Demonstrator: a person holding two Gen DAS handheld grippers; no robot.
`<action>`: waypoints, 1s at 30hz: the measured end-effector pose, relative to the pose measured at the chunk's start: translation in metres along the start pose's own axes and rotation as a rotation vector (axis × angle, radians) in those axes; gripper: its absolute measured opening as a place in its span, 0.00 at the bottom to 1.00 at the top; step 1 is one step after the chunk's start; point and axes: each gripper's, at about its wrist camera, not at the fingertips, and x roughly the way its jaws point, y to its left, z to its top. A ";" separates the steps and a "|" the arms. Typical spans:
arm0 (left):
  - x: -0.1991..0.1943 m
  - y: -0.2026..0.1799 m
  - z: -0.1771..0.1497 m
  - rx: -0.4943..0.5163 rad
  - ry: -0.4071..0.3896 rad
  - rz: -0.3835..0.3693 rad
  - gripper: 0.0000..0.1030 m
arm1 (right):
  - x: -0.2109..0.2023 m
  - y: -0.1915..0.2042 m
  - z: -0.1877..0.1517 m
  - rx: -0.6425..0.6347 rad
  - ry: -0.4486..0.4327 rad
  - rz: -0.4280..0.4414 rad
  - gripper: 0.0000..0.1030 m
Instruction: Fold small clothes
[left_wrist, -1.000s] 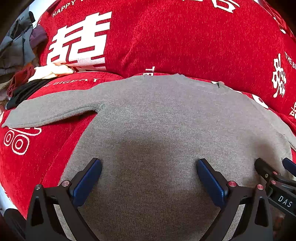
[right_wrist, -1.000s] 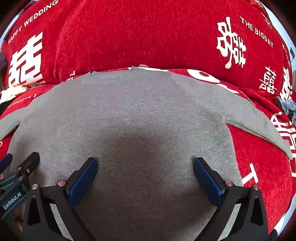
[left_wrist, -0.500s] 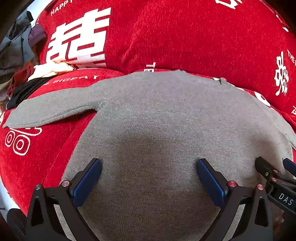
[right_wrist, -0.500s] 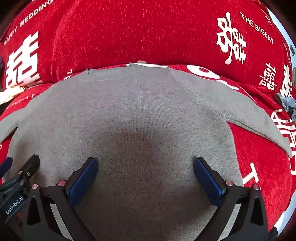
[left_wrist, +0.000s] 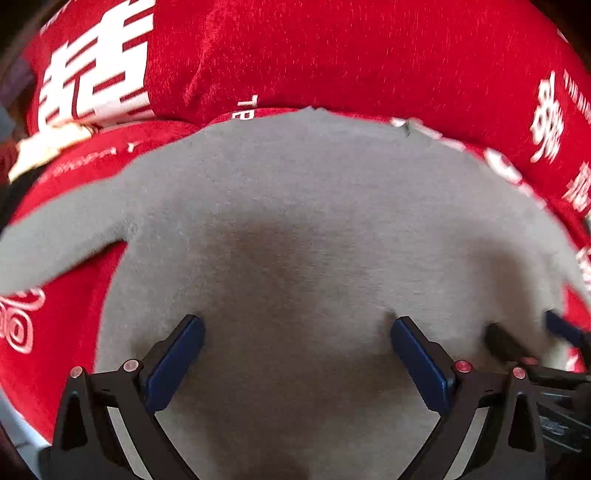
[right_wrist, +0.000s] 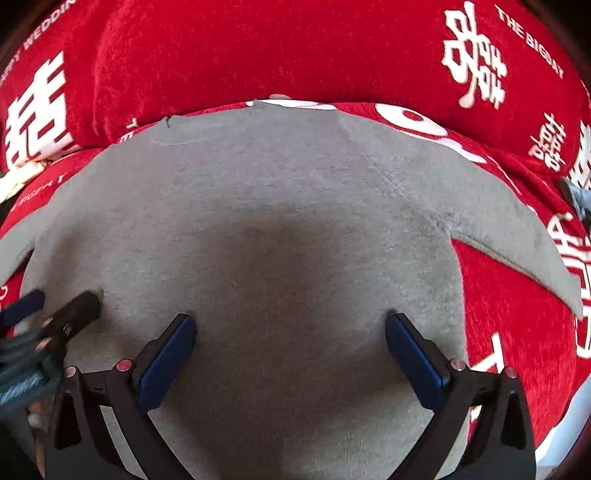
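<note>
Sweater: grey sweater (left_wrist: 295, 221) lay flat, sleeves out, on red cover (left_wrist: 332, 55) with white print.
Left gripper (left_wrist: 297, 328): jaws spread wide over lower body, pinching nothing.
Right gripper (right_wrist: 290, 325): same, spread, just beside the left.

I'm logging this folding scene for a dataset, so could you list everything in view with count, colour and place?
sweater: one, grey, spread flat on the cover, sleeves out to both sides
cover: one, red with white characters and lettering, under the sweater
cushion: one, red with white print, behind the sweater's neckline
clothes pile: cream piece clear, the rest dark and blurred, far left edge of the left wrist view
grey item: one, right edge of the right wrist view, too small to identify
left claw: black with blue pads, open, over the sweater's lower body
right claw: black with blue pads, open, over the lower body beside the left
</note>
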 end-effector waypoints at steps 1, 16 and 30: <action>0.000 -0.002 -0.002 0.007 -0.011 0.010 1.00 | 0.000 0.001 0.000 -0.007 0.000 -0.002 1.00; 0.002 -0.004 -0.002 -0.008 0.008 0.019 1.00 | 0.000 0.003 0.002 0.001 -0.035 -0.013 1.00; 0.001 -0.003 -0.001 -0.035 0.016 0.034 1.00 | 0.004 0.006 0.013 -0.026 0.040 -0.006 1.00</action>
